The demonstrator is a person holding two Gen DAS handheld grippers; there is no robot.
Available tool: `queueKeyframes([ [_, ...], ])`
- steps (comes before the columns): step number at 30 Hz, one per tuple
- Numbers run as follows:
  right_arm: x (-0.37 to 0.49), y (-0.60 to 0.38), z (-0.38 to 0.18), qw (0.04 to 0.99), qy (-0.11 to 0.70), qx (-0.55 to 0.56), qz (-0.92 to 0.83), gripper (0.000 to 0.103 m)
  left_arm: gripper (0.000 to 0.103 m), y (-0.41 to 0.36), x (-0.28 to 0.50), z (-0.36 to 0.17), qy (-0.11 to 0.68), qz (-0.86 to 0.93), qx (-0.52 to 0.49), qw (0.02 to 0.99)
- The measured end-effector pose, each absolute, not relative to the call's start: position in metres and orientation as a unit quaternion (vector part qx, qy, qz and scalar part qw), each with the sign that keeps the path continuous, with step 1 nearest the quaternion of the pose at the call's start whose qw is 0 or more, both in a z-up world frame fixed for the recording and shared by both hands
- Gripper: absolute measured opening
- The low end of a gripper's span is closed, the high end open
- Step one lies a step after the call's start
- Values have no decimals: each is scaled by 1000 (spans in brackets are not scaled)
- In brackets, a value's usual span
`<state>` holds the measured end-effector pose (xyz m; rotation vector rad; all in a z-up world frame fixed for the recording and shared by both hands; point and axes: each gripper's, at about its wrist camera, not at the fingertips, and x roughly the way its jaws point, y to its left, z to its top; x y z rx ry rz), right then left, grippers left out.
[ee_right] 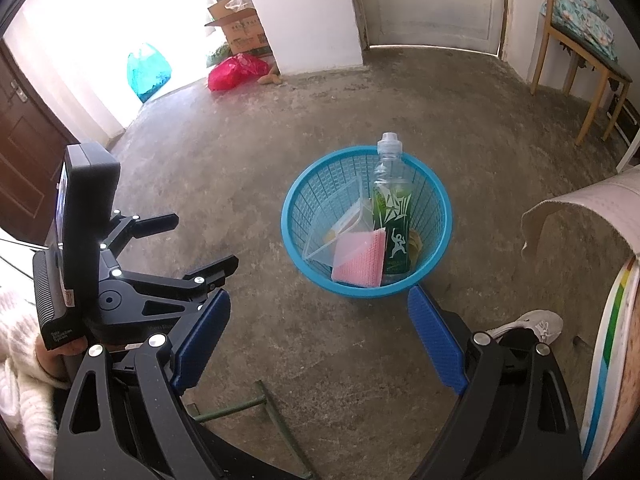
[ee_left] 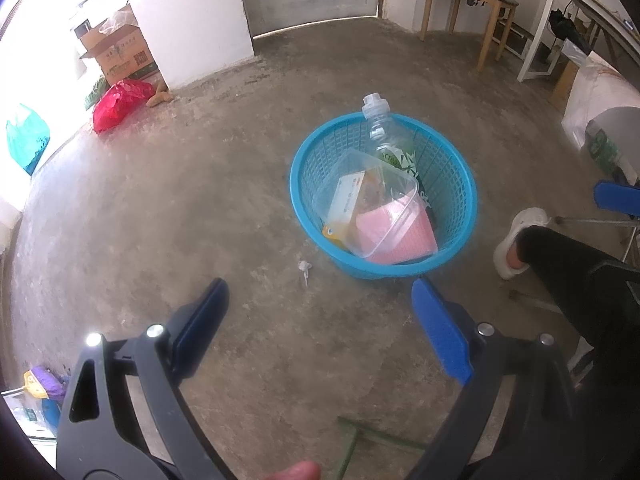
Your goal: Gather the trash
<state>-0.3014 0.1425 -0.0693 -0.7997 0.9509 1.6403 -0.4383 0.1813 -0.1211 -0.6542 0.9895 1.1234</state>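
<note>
both the left gripper (ee_left: 320, 304) and right gripper (ee_right: 320, 312) hang with jaws wide and empty above the concrete floor, just short of the blue basket (ee_left: 456, 196) — which already holds a bottle (ee_left: 384, 136), a clear container (ee_left: 376, 200) and a pink cloth (ee_left: 400, 236). one small white scrap (ee_left: 304, 267) lies beside it; likely next, lower the left gripper and pinch it.

Bottle (ee_left: 385, 140) in basket (ee_left: 316, 160) — upright.
</note>
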Motion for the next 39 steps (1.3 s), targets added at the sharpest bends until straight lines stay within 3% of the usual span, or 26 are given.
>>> queueKeyframes([
  [39,-300,144,-70,516,395,-328,686,88,89,184,-438,-127,451,494,-296,683],
])
